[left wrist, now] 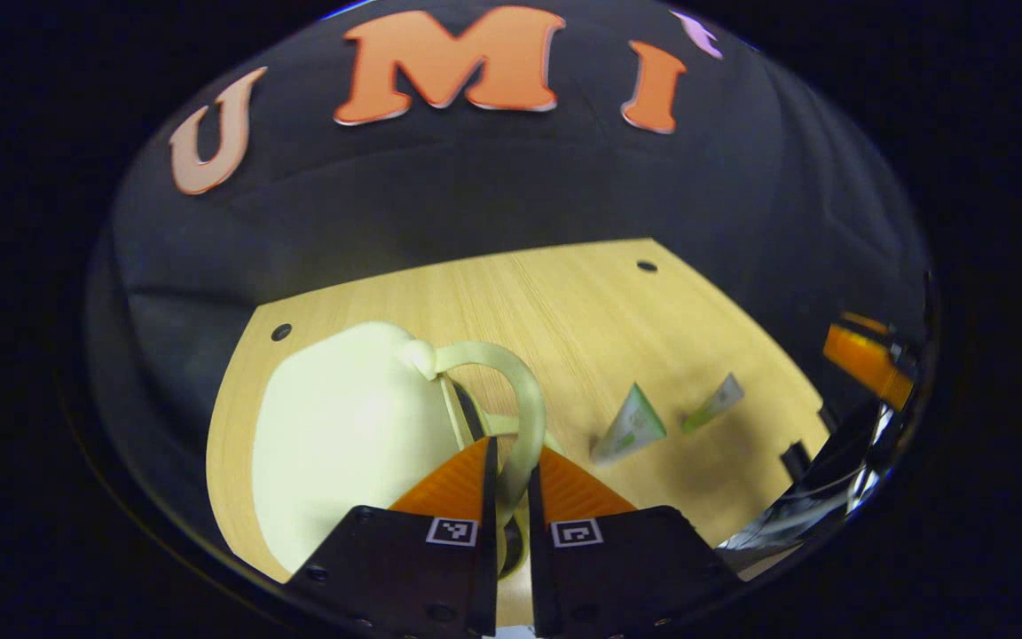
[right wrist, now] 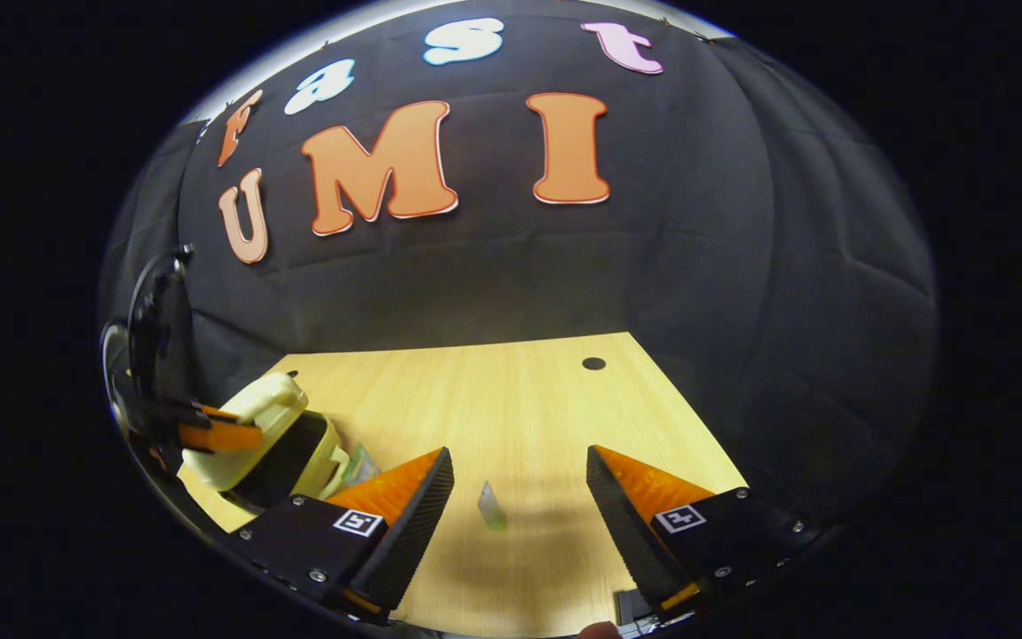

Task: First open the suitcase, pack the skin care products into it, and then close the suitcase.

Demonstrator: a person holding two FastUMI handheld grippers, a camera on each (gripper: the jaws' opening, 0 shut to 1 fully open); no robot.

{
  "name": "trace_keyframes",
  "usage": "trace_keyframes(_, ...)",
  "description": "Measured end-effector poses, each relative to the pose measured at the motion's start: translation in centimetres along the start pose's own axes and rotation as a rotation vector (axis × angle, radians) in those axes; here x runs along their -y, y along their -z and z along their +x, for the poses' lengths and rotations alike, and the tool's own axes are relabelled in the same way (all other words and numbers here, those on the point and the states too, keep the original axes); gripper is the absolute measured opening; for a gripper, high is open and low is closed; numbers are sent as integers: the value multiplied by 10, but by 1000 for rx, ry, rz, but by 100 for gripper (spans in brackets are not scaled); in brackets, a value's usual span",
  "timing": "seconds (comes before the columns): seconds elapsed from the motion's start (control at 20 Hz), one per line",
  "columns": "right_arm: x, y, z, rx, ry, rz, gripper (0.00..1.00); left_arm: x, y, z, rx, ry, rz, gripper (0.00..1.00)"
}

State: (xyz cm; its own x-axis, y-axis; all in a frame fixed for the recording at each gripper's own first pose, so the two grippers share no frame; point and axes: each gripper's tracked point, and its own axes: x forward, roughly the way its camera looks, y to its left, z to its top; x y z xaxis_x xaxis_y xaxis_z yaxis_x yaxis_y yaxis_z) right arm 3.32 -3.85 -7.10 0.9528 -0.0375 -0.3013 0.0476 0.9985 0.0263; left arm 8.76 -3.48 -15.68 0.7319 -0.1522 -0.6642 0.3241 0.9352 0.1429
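Observation:
A pale yellow suitcase lies at the table's left. Its curved handle runs between the fingers of my left gripper, which is shut on it. In the right gripper view the suitcase has its lid raised, showing a dark inside, with the left gripper at the lid. Two green-and-white tubes lie on the wood to the right of the case. My right gripper is open above the table, with a small tube on the wood between its fingers, untouched. Another tube peeks out beside the case.
The light wooden table has a small dark hole near its far right corner and another at the far left. Black cloth walls close it in behind and at the right. The right gripper appears at the far right of the left gripper view.

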Motion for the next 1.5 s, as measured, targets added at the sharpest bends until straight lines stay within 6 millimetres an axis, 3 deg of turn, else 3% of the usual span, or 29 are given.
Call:
trace_keyframes(0.2,-34,-17,3,27,-31,0,95,-60,-70,-35,127,17,-193,16)
trace_keyframes(0.25,-44,-21,2,36,-32,6,95,-64,-63,-53,147,34,-237,16)
trace_keyframes(0.3,-54,-25,0,45,-32,10,96,-79,-72,-57,163,39,-272,16)
trace_keyframes(0.45,-89,-30,-8,57,-23,25,95,-136,-73,-71,188,17,-316,15)
trace_keyframes(0.65,-140,-25,-20,68,-3,47,95,-225,-46,-85,163,-51,-276,14)
trace_keyframes(0.8,-175,-17,-27,54,8,51,95,-290,-19,-77,118,-129,-281,10)
trace_keyframes(0.85,-184,-15,-29,52,2,46,100,-308,-8,-77,96,-158,-281,7)
trace_keyframes(0.95,-195,-16,-33,53,9,11,95,-338,16,-56,50,-206,-280,7)
trace_keyframes(1.2,-204,-19,-32,43,10,10,95,-372,66,-16,-33,-254,-324,8)
trace_keyframes(1.5,-192,-25,-36,43,29,3,95,-399,137,6,-159,-295,-373,10)
